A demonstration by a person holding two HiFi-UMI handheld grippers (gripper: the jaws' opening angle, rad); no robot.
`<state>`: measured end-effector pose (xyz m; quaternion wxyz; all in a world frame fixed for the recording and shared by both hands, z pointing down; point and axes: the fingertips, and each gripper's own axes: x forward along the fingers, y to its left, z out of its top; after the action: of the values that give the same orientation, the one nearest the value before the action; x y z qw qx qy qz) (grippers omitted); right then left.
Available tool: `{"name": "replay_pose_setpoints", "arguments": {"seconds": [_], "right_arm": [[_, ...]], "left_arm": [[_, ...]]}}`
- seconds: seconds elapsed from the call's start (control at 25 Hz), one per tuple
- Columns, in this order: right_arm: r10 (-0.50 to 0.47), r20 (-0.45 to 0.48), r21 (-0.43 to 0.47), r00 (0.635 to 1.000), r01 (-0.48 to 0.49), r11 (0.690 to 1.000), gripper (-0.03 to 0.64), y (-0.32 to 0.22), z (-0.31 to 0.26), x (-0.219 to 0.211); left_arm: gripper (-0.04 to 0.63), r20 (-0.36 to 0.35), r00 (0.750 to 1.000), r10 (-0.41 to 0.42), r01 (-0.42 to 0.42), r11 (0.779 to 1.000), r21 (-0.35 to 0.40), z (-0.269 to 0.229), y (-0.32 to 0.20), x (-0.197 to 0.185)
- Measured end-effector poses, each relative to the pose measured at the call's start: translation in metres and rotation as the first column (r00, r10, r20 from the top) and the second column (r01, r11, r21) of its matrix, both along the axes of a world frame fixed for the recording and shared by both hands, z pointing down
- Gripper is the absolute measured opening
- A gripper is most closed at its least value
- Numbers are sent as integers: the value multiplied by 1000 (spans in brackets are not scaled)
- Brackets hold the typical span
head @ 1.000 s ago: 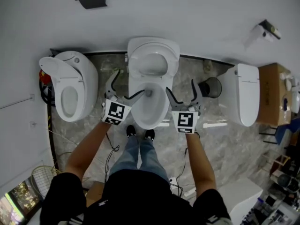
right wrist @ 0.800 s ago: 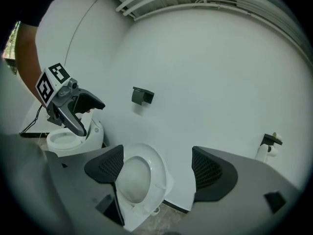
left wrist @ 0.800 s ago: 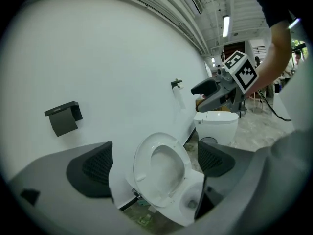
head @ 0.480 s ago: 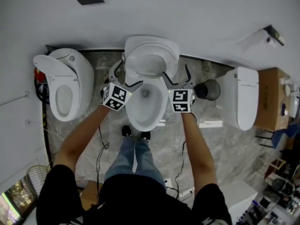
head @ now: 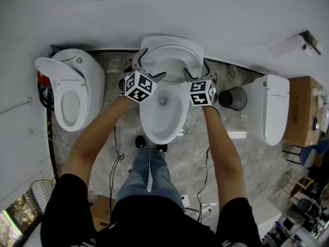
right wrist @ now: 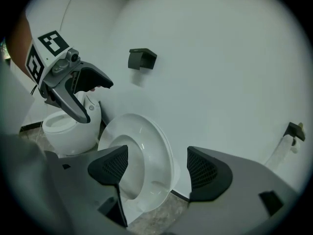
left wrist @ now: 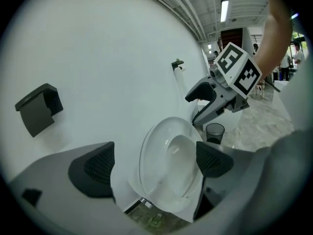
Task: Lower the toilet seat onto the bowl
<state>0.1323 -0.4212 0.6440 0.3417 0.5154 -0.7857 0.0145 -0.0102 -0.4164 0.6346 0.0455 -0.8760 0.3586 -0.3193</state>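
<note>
Head view shows the toilet seat [head: 172,55] raised against the wall at upper centre of the frame, above the open bowl [head: 163,112]. The left hand-held gripper [head: 152,63] and the right hand-held gripper [head: 195,67] flank its two sides, probably so the seat can be tipped forward evenly. Both stand wide. The left's jaws frame the seat without pressing it. The right's have just been closing a little, with the seat's edge between them, untouched. Lowering has not yet begun.
</note>
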Motion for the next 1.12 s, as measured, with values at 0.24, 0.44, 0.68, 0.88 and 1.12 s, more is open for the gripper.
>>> {"name": "replay_pose_setpoints", "arguments": {"seconds": [0.24, 0.44, 0.68, 0.88, 1.12], "right_arm": [[-42, -42, -36, 998, 41, 999, 376, -26, 20, -8], [-68, -70, -55, 995, 64, 996, 331, -42, 26, -12], [-157, -126, -94, 980, 146, 985, 291, -58, 34, -25], [-177, -130, -121, 976, 161, 979, 246, -59, 41, -29], [-200, -139, -119, 970, 185, 976, 234, -59, 41, -29]], "left_arm": [[505, 65, 998, 0, 3, 999, -39, 29, -33, 4], [463, 101, 995, 11, -3, 997, -76, 46, -50, 12], [340, 118, 993, -29, 45, 990, -131, 64, -64, 11], [287, 117, 993, -26, 46, 984, -171, 73, -66, 12], [242, 131, 991, -2, 25, 984, -175, 74, -68, 12]]}}
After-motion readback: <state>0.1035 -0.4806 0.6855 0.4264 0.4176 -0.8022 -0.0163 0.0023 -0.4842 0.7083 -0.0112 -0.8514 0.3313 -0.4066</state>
